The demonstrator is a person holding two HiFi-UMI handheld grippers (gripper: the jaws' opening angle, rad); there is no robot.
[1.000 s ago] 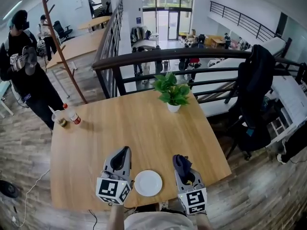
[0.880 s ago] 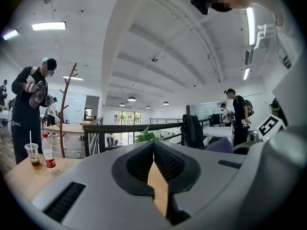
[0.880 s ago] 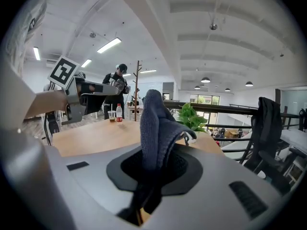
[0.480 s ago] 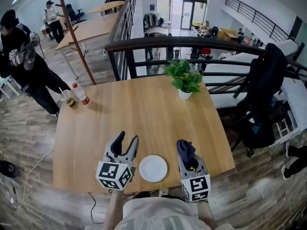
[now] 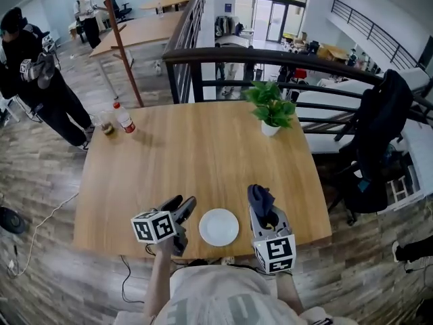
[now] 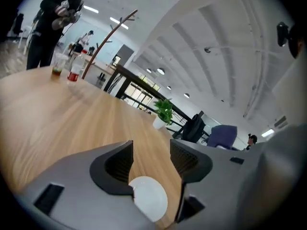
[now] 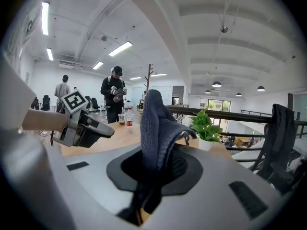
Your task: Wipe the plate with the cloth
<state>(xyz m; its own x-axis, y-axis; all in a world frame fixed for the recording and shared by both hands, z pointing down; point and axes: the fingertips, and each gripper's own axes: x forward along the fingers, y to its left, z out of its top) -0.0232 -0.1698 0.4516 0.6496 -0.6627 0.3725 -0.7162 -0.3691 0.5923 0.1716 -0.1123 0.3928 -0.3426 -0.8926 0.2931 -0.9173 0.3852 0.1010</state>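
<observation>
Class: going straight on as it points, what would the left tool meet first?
Likely the bare table just past the plate. The jaws of the left tool have just been opening, empty; the plate shows low between them, depth unsure.

A square wooden surface (image 5: pixel 203 147) stands on grey-brown plank floor (image 5: pixel 40 181), just inside a black railing (image 5: pixel 284 58). A potted plant (image 5: pixel 270 110) sits near its far edge, and a bottle (image 5: pixel 124 118) and cup (image 5: pixel 106 124) at its far left corner. A dark jacket (image 5: pixel 379 127) hangs at the right. Long tables (image 5: pixel 132 39) and a slanted wooden pole (image 5: pixel 122 42) stand beyond. Glass doors (image 5: pixel 270 15) let in daylight, and strip lights (image 7: pixel 120 48) line the white ceiling.
</observation>
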